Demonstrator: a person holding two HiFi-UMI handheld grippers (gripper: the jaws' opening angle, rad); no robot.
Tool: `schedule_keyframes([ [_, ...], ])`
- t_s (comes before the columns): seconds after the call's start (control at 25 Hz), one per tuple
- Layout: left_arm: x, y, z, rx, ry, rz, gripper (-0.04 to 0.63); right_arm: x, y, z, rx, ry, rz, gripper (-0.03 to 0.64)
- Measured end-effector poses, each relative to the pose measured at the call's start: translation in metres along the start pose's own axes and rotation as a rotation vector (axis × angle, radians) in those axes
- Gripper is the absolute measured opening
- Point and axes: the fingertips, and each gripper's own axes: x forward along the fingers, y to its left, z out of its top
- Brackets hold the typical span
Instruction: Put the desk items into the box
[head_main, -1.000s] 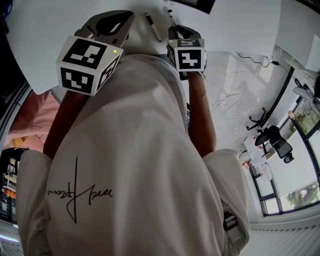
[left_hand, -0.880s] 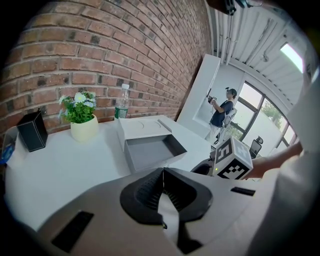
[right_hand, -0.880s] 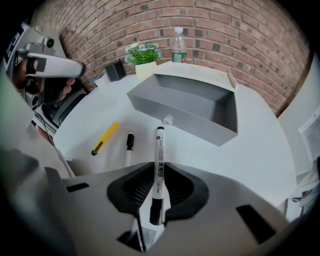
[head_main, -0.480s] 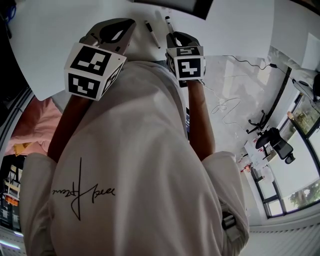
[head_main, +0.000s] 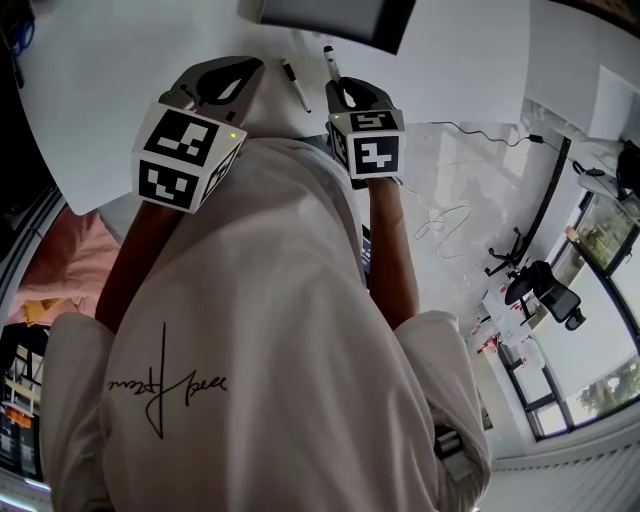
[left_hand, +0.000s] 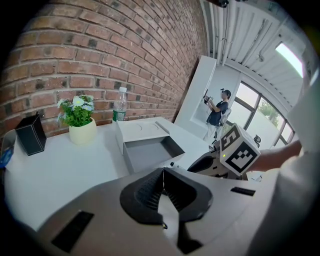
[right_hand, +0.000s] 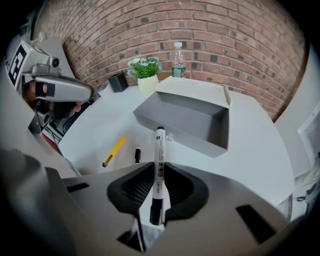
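My right gripper (right_hand: 157, 172) is shut on a white marker (right_hand: 158, 155) with a black cap, which points toward the open grey box (right_hand: 186, 119). In the head view the marker (head_main: 328, 58) sticks out ahead of the right gripper (head_main: 345, 88), just short of the box (head_main: 330, 15). A yellow pen-like item (right_hand: 115, 151) and a small black item (right_hand: 137, 154) lie on the white desk left of the marker. My left gripper (left_hand: 163, 172) is shut with nothing in it, and the box (left_hand: 145, 150) stands ahead of it. A second marker (head_main: 295, 85) lies between the grippers.
A potted plant (right_hand: 146, 72), a water bottle (right_hand: 178, 60) and a black holder (right_hand: 118, 81) stand along the brick wall behind the box. The box's lid (left_hand: 137, 129) stands at its back. A person (left_hand: 217, 107) stands far off by the windows.
The box's near edge has come into view at the top of the head view. Both grippers sit slightly lower in that view, the right one still holding the marker.
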Motion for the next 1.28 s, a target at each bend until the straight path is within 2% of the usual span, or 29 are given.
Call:
schedule_keyframes([
  [1.28,-0.004,0.003,-0.007,-0.057,-0.002,-0.023,0.006,-0.033,0.001,0.052,-0.14,-0.054,0.004,0.083],
])
